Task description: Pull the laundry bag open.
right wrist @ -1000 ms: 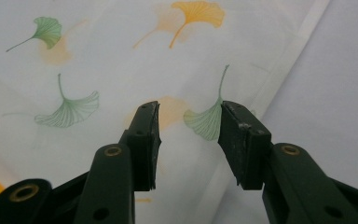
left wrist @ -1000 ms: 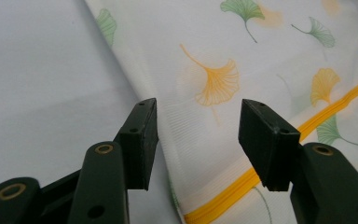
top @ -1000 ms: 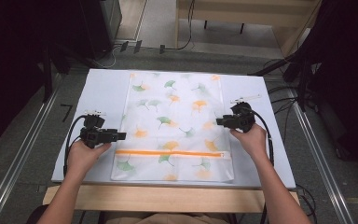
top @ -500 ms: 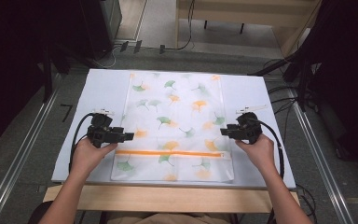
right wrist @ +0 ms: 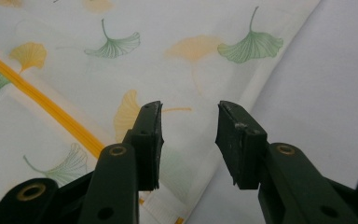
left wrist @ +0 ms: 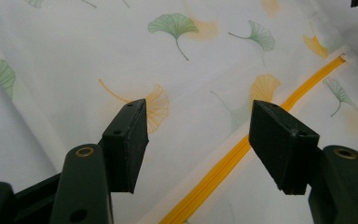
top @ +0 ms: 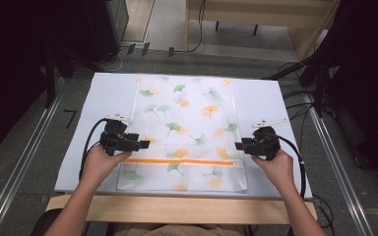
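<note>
High view, near edge first: two forearms enter from the bottom of the frame, each hand carrying a gripper. Left gripper (top: 145, 143) sits lower left of centre, at the left edge of the ginkgo-print zipper bag (top: 184, 113); its jaws have just been opening and now stand wide, nothing between the pads. Left gripper view: pads spread apart above the fabric, the orange zipper (left wrist: 242, 149) running diagonally beneath the gap toward the upper right.

Right gripper (top: 237, 145) sits lower right of centre, at the bag's right edge near the zipper end; jaws have been closing a little, now part open, holding nothing. Right gripper view: the gap hangs over the bag's edge, white fabric below left, pale table cover (right wrist: 335, 84) at right.

Bag lies flat in the middle of the table cover, zipper band across its near part, leaf print reaching toward the top of the frame. Beyond the table, grey floor (top: 172, 19) and dark cables at the upper edge
</note>
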The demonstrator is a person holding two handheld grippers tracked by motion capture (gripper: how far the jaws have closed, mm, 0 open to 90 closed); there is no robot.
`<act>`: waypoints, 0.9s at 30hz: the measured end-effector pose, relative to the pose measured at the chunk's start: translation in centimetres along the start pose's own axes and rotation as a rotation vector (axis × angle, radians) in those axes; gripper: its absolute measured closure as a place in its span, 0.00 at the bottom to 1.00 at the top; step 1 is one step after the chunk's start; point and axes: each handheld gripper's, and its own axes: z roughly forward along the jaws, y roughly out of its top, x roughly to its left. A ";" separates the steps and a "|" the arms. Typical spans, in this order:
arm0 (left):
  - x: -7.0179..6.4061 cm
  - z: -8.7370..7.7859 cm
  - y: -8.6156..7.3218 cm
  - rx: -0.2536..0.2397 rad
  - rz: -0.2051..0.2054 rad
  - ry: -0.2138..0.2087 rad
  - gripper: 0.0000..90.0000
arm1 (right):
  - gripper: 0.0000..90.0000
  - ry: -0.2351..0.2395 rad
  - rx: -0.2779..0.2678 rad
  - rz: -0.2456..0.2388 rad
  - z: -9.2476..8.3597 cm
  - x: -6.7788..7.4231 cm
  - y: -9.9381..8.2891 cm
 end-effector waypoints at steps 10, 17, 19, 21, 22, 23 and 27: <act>-1.1 1.0 0.8 0.011 0.037 -0.026 0.41 | 0.71 0.000 -0.004 0.000 -0.8 0.8 -1.4; -1.8 1.9 1.5 0.011 0.064 -0.044 0.39 | 0.82 0.008 -0.001 0.018 -1.1 1.2 -2.5; -1.9 2.2 1.7 0.014 0.069 -0.053 0.39 | 0.84 0.004 0.008 0.020 -1.1 1.2 -2.8; -2.0 2.4 1.8 0.015 0.070 -0.057 0.39 | 0.84 0.005 0.012 0.025 -1.1 1.2 -2.9; -2.1 2.6 2.0 0.016 0.074 -0.061 0.39 | 0.84 0.001 0.019 0.032 -1.1 1.2 -3.0; -2.2 2.7 2.0 0.016 0.072 -0.063 0.39 | 0.84 -0.002 0.029 0.037 -1.1 1.1 -3.2; -2.5 3.3 2.5 0.025 0.086 -0.074 0.39 | 0.84 -0.008 0.050 0.055 -1.1 0.9 -3.9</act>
